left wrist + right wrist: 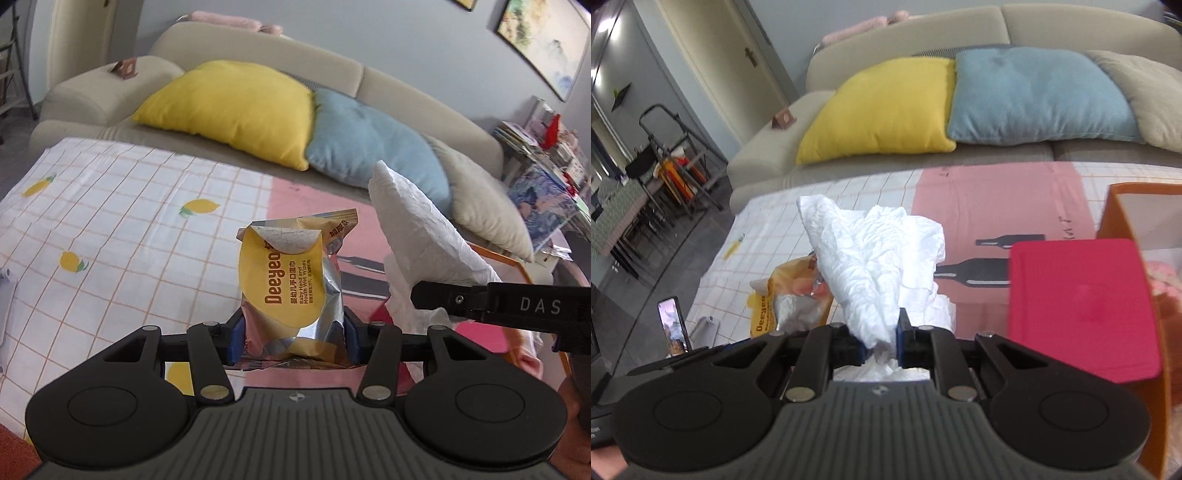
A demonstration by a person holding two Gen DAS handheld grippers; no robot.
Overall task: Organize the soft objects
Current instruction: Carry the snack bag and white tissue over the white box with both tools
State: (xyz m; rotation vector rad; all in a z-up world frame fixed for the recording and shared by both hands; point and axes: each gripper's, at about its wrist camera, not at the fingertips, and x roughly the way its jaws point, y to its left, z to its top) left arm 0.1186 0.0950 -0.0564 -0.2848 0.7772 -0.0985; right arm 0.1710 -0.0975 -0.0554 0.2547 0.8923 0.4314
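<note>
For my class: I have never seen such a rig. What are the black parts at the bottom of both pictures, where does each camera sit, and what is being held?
No robot here: a person carries hand-held tongs in each hand, each with a camera looking along its fingers. In the left camera's picture, the left tongs grip a pack of wet wipes. In the right camera's picture, the right tongs pinch a crumpled white tissue. Below lies a patterned cloth; behind, a sofa with yellow and blue cushions. An orange box stands at the right.

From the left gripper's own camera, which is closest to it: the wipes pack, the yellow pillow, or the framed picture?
1. Wipes pack, clamped in the left gripper.
2. Yellow pillow, on the sofa behind, left of centre.
3. Framed picture, on the wall, upper right.
</note>
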